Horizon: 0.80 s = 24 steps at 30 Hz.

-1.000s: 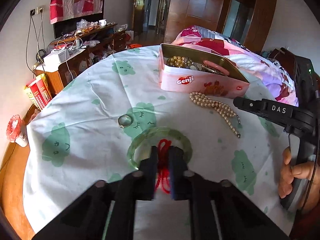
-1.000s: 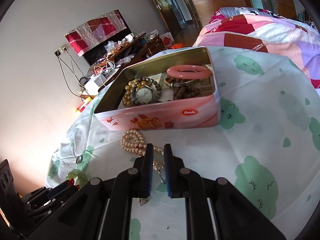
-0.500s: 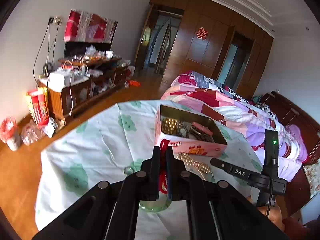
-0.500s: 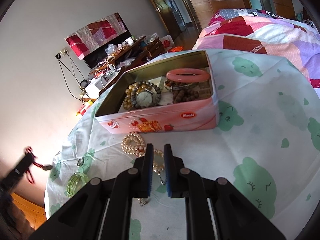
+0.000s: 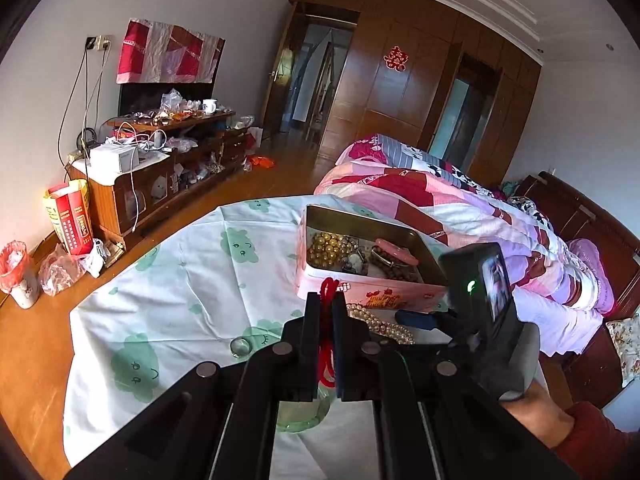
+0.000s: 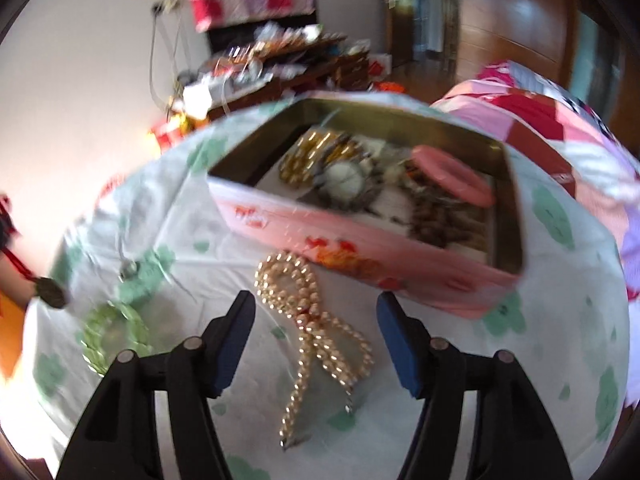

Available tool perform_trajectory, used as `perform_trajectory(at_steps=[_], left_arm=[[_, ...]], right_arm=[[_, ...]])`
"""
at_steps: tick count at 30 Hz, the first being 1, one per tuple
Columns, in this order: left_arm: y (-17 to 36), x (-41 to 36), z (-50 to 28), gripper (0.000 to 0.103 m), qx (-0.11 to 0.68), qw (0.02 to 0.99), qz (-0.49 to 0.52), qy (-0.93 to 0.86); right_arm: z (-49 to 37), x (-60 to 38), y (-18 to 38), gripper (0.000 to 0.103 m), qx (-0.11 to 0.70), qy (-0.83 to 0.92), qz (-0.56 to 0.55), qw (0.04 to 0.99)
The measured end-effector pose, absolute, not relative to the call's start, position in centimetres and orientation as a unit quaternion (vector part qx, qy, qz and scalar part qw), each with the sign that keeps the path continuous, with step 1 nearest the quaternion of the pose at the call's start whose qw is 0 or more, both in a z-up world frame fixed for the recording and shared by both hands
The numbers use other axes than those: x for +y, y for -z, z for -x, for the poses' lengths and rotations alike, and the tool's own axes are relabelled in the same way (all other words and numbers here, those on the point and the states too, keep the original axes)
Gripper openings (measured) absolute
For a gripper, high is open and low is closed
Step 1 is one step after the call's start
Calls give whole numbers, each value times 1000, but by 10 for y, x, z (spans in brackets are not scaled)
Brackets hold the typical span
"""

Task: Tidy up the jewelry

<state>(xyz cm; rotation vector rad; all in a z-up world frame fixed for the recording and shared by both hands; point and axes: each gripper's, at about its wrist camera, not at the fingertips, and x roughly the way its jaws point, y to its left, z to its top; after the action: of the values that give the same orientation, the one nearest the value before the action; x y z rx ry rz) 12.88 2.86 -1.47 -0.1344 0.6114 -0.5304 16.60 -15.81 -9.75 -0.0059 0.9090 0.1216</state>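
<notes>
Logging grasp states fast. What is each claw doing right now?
Left claw: closed on the red cord.
Right claw: open, holding nothing, above the pearl necklace.

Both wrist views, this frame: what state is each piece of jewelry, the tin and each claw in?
Left claw: shut on the red cord, lifted off the table.
Red cord: pinched, hanging; a dark pendant dangles from it.
Right claw: open, empty, over the pearl necklace.
Pearl necklace: loose on the tablecloth, in front of the tin.
Pink tin: lid off, partly filled.
Green bangle: flat on the cloth.
Silver ring: on the cloth.
</notes>
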Motion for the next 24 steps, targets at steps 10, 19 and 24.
perform_trajectory(at_steps=[10,19,24], left_arm=[[16,12,-131,4,299,912,65,271],[17,-9,-138,4,305,910,67,273],[9,-23,-142,4,291,912,59,284]], right_arm=[[-144,-167,99,15,422,-65,-16,904],[-117,-201,62,14,332,-80,-154,927],[-109,-207,34,14,285,-59,-158,944]])
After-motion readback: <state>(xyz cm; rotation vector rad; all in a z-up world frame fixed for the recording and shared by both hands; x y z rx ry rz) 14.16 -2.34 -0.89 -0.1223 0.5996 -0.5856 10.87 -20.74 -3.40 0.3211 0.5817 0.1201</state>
